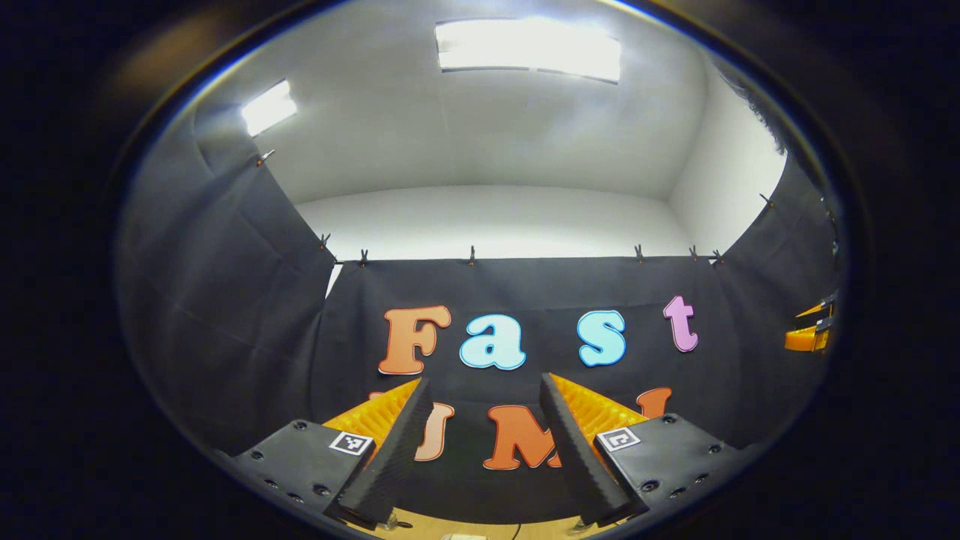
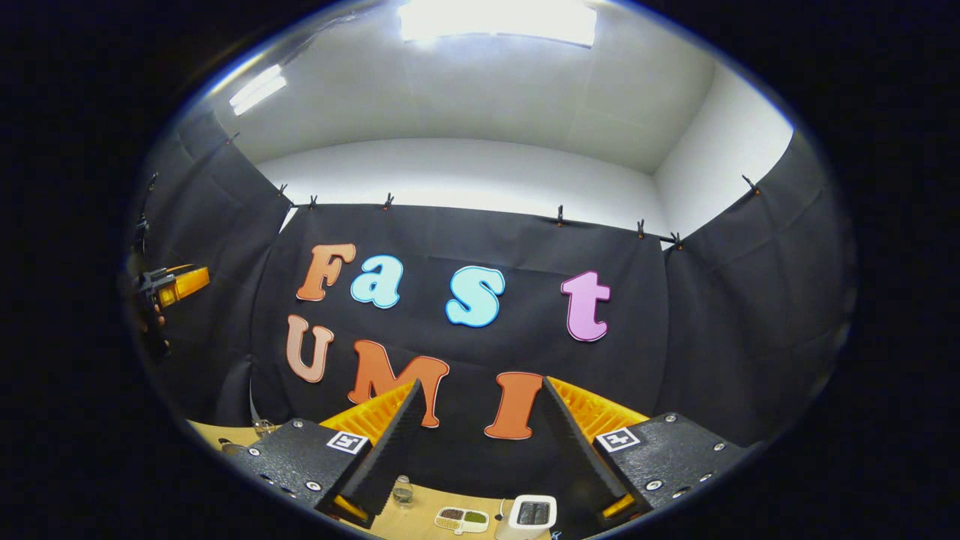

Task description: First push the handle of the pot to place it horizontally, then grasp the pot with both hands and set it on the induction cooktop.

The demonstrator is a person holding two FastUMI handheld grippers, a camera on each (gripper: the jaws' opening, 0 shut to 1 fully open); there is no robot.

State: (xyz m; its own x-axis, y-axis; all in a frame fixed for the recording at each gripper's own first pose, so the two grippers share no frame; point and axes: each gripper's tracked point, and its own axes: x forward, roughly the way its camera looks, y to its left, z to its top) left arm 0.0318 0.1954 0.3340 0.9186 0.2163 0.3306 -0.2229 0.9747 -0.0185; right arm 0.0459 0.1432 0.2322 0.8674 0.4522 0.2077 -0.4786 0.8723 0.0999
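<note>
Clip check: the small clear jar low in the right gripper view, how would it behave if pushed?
The small clear jar looks like glass, so probably rigid, smooth and breakable if knocked off the wooden table. It stands upright and looks narrow, so a high push may tip it; once down, it would likely roll. Too small to judge weight.

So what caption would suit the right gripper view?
Right gripper held open and high, aimed at the booth wall, wooden table just visible below.
</note>
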